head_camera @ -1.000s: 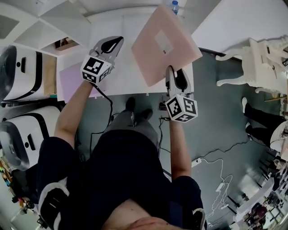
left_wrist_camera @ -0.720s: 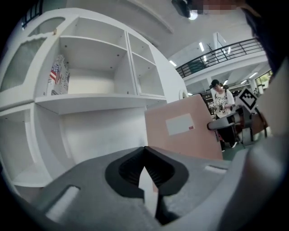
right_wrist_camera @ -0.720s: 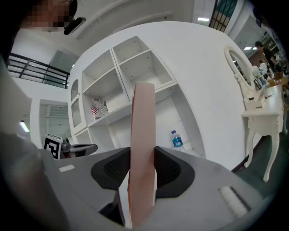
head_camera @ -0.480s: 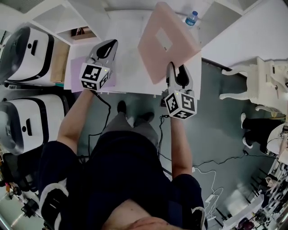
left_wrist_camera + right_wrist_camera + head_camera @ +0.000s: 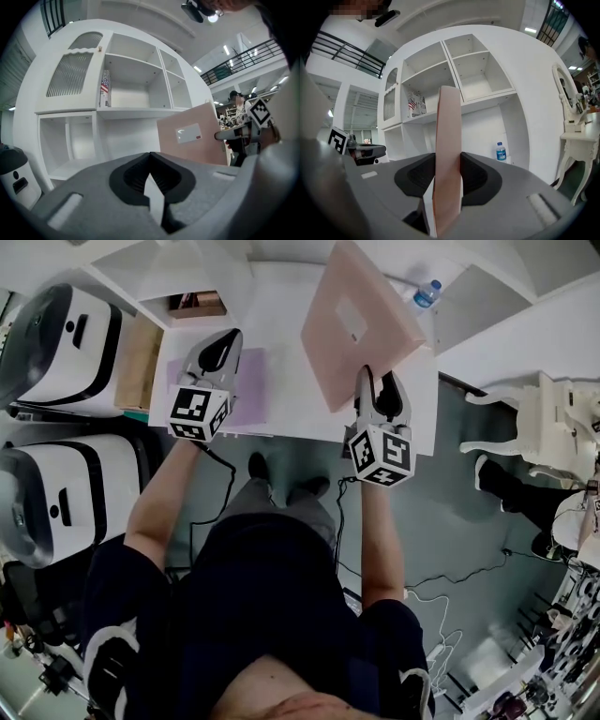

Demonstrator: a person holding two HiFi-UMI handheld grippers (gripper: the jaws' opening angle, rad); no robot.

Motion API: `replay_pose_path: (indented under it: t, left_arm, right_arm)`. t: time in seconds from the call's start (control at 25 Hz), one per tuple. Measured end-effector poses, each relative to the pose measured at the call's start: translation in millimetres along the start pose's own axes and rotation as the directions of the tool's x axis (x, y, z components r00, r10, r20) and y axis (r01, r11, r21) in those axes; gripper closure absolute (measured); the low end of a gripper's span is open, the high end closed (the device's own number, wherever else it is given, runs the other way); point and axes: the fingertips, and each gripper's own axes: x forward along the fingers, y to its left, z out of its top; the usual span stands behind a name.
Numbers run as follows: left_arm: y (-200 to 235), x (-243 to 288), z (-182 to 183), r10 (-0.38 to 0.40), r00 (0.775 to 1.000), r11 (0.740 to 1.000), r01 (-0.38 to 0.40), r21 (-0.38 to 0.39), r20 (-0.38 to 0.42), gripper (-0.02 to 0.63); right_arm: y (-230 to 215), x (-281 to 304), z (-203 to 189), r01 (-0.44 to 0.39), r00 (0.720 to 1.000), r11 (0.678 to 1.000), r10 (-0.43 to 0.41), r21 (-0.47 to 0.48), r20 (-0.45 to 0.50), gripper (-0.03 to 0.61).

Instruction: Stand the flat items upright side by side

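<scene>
Both claws have shifted across the white desk. The left gripper now hangs over the flat lilac sheet, which earlier lay to its left; its jaws are pressed together on nothing. The right gripper clamps the near edge of the stiff pink square board with a pale label, held aloft over the desk's right part.

Judging by how it keeps its plane from one edge, the board is rigid and fairly light. Its smooth faces could pivot, so a mid-edge hold suits it. The sheet looks thin and needs lifting by its near edge.

The right gripper view alone shows the board edge-on, with both jaws pressing it. The left gripper view shows its labelled face against the white shelf unit. Only the head view shows the sheet.
</scene>
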Motion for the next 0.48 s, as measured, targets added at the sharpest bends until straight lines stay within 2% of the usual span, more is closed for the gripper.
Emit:
replay_pose_path:
  t: [0.48]
  left_arm:
    - [63.2,-23.7,-16.1,0.019,1.000,0.999,-0.019,-0.025,0.004,0.612]
  right_arm:
    - [60.0,43.3,-9.8,0.029,1.000,0.996,-0.030,-0.081,-0.006,0.422]
